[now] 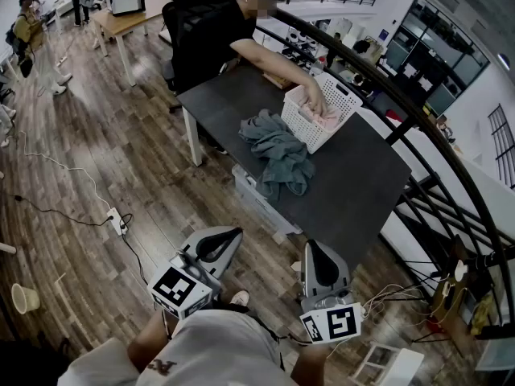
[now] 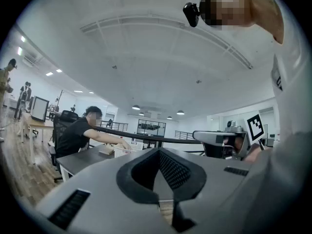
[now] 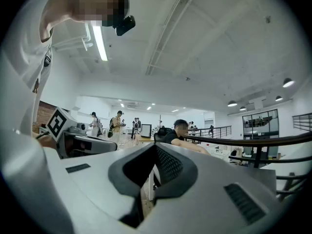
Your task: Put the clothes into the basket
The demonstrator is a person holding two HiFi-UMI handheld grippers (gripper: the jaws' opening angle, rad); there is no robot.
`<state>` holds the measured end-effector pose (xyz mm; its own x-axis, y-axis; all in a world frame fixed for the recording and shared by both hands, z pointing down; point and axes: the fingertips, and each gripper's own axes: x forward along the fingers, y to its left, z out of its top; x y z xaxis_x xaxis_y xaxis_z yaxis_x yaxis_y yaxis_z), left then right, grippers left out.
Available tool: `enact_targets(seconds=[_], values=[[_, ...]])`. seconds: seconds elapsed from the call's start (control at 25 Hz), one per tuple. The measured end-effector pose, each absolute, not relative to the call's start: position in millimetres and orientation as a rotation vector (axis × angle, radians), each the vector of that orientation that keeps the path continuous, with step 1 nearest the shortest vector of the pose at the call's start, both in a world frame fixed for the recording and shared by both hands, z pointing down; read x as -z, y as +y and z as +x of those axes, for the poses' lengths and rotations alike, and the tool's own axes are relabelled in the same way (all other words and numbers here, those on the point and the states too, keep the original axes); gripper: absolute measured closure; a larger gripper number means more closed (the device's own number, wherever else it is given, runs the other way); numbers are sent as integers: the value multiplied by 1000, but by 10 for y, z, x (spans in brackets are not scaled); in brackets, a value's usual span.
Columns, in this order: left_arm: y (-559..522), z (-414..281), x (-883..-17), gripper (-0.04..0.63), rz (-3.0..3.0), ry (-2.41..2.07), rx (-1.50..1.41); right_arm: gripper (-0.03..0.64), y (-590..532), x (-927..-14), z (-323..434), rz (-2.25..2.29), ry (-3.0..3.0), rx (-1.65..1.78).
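One dark grey table [image 1: 354,191] stands on the wooden floor [image 1: 96,159], and everything else is placed from it. At the table's far end a person in a black shirt [image 1: 211,24] sits in a black office chair [image 1: 187,6] and stretches one arm over the tabletop. Near the middle of the table lies a rumpled heap of grey-blue clothes [image 1: 278,155], with one end trailing toward the table's near long edge. A white slotted plastic basket [image 1: 344,101] stands on the table's railing side, right against that heap (the head view does not settle whether cloth and wall actually touch). A pink garment [image 1: 328,121] lies inside the basket. The seated person's hand [image 1: 315,105] reaches over the rim onto it.

Both grippers are off the table, well short of its near end, held low by the wearer's lap and pointing toward it. The left gripper [image 2: 165,201] has its jaws meeting at the tips with nothing between them, and its marker cube [image 1: 181,289] sits on the end away from the table. The right gripper [image 3: 146,196] is likewise pressed fully together and empty, with its marker cube [image 1: 331,324] also on the end away from the table.

Away from the table, on the side opposite the railing [image 1: 418,111], a white power strip [image 1: 118,221] and a paper cup [image 1: 24,297] lie on the floor.
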<state>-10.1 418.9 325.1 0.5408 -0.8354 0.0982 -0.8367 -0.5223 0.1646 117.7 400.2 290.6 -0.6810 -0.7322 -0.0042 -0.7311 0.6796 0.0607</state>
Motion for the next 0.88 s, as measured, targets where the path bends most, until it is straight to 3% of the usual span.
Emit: enact_targets(seconds=[0.88], values=[[4234, 56, -3180, 603, 2536, -1616, -49, 597, 4048, -2893, 1320, 1158, -2982, 92]])
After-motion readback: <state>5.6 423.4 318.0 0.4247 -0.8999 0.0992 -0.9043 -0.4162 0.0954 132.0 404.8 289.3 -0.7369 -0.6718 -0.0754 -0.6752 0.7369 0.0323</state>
